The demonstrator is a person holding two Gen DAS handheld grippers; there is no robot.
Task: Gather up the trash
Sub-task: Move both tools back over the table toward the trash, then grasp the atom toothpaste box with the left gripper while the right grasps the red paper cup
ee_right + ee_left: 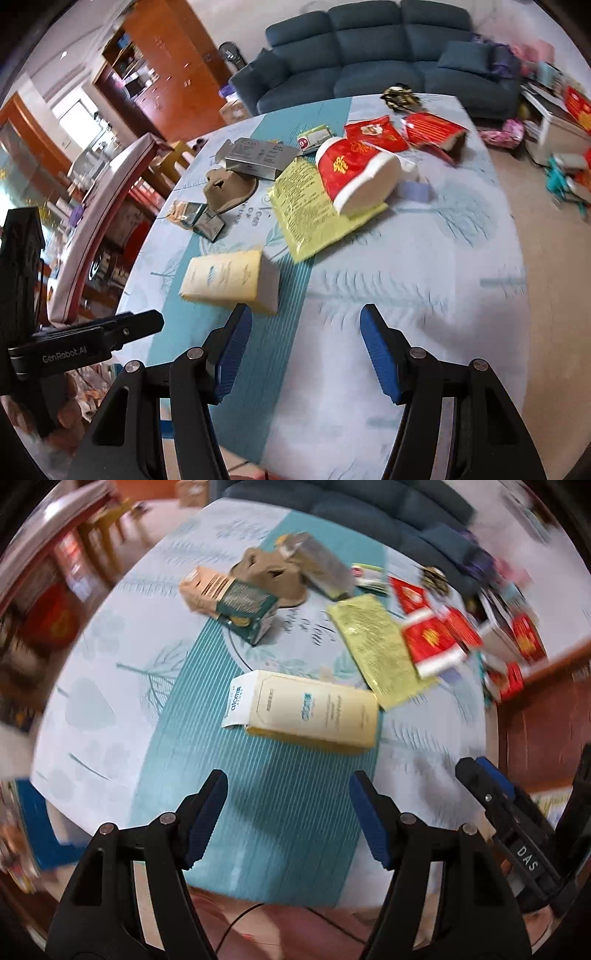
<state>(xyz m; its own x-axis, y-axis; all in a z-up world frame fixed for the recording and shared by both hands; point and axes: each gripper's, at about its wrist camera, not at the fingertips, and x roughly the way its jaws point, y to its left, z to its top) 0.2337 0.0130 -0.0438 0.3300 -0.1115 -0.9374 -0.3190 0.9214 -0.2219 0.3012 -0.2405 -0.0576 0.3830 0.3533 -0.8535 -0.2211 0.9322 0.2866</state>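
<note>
- Landmark: round table under a pale blue and teal leaf-print cloth. All trash lies on it; no bin shows in either view.
- Dark blue fabric three-seat sofa stands beyond the table's far edge. Count: one.
- Flat yellow-green printed plastic bag lies near the table's centre, long axis running from the near side to the far side. Count: one.
- Long cream cardboard carton with teal lettering lies flat on the table's teal stripe, the item closest to the near edge. Count: one.
- Key relation: the carton lies straight ahead of the left gripper, long axis crosswise to its fingers, end flap open toward the left. From the right gripper it lies ahead and to the left, just off the left fingertip.
- Judgement: left gripper is better lined up; the carton looks a likely first pick.
- Left gripper: fingers spread wide, nothing between them, above the table's near edge.
- Right gripper: fingers spread wide, nothing held, above the table's near edge.
- Red and white printed packets lie right of table centre, one resting on the bag. At least three; blur stops a firm count.
- Grey cardboard box, opened, toward the far side. Count: one.
- Brown moulded pulp tray beside the grey box. Count: one.
- Small teal and tan boxes, left of table centre. Count: two, probably.
</note>
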